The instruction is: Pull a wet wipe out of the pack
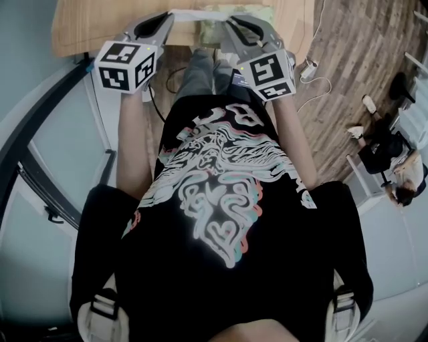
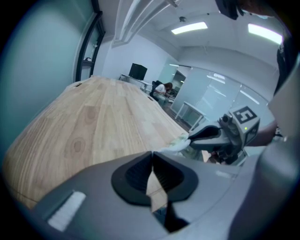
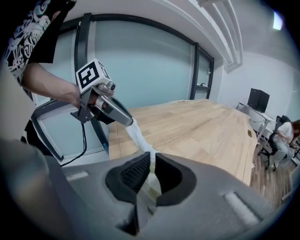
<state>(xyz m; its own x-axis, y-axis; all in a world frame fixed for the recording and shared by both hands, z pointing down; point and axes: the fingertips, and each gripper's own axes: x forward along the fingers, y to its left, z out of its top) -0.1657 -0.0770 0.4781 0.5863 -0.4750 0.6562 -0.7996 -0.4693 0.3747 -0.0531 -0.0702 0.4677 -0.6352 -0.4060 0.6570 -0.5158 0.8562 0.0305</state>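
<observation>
Both grippers are over the near edge of the wooden table (image 1: 100, 27). My left gripper (image 1: 167, 17) is shut on the end of a white wet wipe (image 1: 194, 13). The wet wipe (image 3: 138, 136) runs taut from the left gripper (image 3: 129, 121) down to my right gripper (image 3: 152, 159). The right jaws are shut on the greenish wipe pack (image 3: 151, 187), which shows between them and beside them as the pack (image 1: 254, 15). In the left gripper view, the wipe (image 2: 176, 144) leads from my left gripper (image 2: 152, 157) to the right gripper (image 2: 191, 138).
The table top (image 2: 93, 126) stretches bare far beyond the grippers. A cable and plug (image 1: 309, 67) lie on the wood floor at right. A person (image 1: 401, 177) sits at a distant desk. A glass wall (image 3: 140, 61) stands to the left.
</observation>
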